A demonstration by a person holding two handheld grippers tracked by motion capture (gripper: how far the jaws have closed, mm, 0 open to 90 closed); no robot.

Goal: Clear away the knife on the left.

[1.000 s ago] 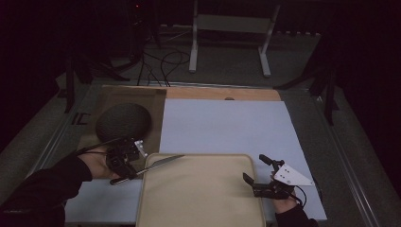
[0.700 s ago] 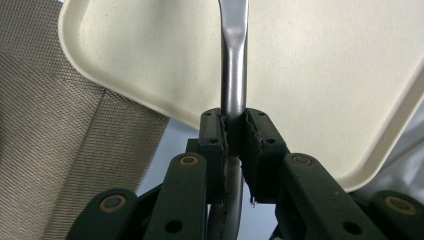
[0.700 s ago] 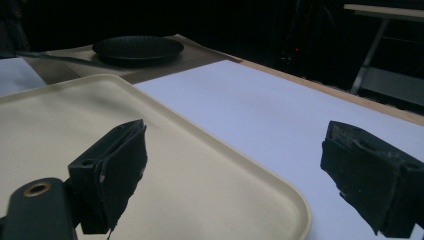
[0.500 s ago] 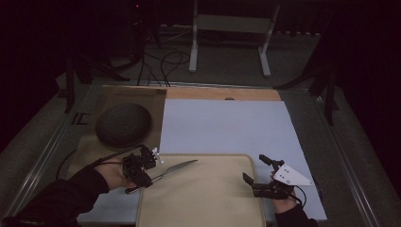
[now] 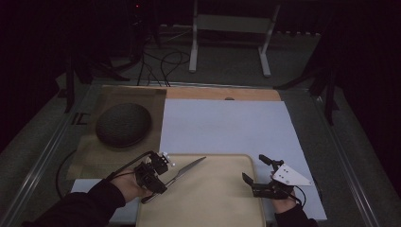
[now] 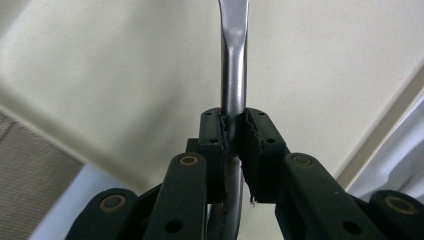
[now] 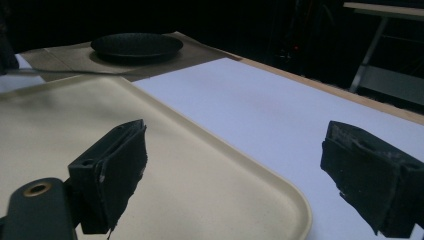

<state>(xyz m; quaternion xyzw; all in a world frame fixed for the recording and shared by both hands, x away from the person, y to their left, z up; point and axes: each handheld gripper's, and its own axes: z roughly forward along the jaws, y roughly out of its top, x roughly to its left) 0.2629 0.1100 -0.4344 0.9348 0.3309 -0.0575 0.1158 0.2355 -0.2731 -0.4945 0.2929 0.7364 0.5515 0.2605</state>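
The left gripper point(image 6: 232, 137) is clamped on the handle of a polished steel table knife point(image 5: 182, 171), whose blade reaches over the near-left corner of a cream plastic tray point(image 5: 208, 208). The grip is narrow and set far back, so the blade could pivot or slip and clatter down. The right gripper point(image 5: 260, 171) gapes empty over the tray's right rim. The bench point(image 5: 222, 123) wears a white sheet, brown paper and a round dark plate point(image 5: 124, 125); the room beyond is dim, with cables and a metal stand.

A dark round plate point(image 5: 123, 124) rests on brown paper point(image 5: 94, 153) at the worktop's far left, beside a white sheet point(image 5: 227, 127), with a white metal stand point(image 5: 231, 35) on the floor beyond.
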